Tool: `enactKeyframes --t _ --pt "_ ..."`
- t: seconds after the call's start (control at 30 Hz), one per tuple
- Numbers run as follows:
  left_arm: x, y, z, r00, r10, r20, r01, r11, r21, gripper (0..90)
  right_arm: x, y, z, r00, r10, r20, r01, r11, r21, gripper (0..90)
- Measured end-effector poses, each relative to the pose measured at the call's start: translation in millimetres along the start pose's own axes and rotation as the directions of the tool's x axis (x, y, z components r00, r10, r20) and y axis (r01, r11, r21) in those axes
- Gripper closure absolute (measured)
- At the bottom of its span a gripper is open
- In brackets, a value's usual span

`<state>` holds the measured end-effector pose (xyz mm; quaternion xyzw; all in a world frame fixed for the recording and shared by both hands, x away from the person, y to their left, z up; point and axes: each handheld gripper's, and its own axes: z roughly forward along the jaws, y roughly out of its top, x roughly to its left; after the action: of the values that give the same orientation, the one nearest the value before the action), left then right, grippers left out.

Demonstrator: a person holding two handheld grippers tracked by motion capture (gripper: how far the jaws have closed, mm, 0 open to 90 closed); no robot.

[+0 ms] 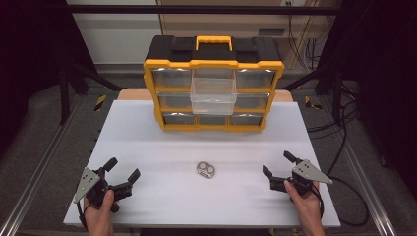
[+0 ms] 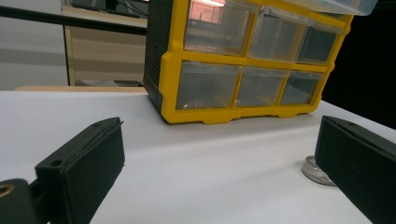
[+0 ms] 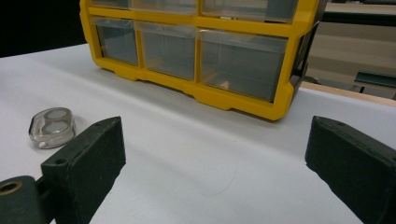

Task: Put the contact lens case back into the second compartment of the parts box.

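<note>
Lying flat on the matte white table [image 1: 147,147], a small clear blister case [image 1: 206,170] of two round metal discs is flanked by the left gripper [image 1: 123,168] and the right gripper [image 1: 276,164], both held wide open and empty, before a yellow-framed organizer [image 1: 214,88] with one clear drawer [image 1: 213,96] pulled out.

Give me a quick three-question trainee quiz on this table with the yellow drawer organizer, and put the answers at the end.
1. True or false: both the left gripper and the right gripper stand open with nothing between their jaws.
2. Which drawer of the yellow organizer is pulled out? A. bottom left B. the clear middle drawer C. bottom right
3. Fill in: the small clear case with two round discs lies on the white table ______ the two grippers.

Key: 1 true; 2 B; 3 between
</note>
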<state>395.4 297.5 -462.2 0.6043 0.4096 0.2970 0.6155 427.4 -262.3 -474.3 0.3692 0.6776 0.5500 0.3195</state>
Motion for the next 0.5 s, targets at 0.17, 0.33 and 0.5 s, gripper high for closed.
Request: enactKeyframes --t 0.17,0.33,0.5 --pt "-3.2 1.2 0.2 1.0000 0.002 0.009 -0.002 1.0000 0.002 1.3 1.3 -0.9 0.0 0.9999 -0.007 -0.009 0.007 1.0000 -0.005 5.6" --pt "-6.1 1.7 0.5 0.9998 0.007 0.016 -0.007 0.9999 0.012 1.4 2.6 -1.8 -0.2 0.9998 -0.010 -0.020 0.010 0.9999 -0.010 5.7" --pt "-12.8 2.5 2.5 0.9988 0.021 0.044 -0.023 0.9990 0.038 1.8 4.4 -1.3 0.2 0.9996 -0.014 -0.026 0.014 0.9998 -0.016 5.7"
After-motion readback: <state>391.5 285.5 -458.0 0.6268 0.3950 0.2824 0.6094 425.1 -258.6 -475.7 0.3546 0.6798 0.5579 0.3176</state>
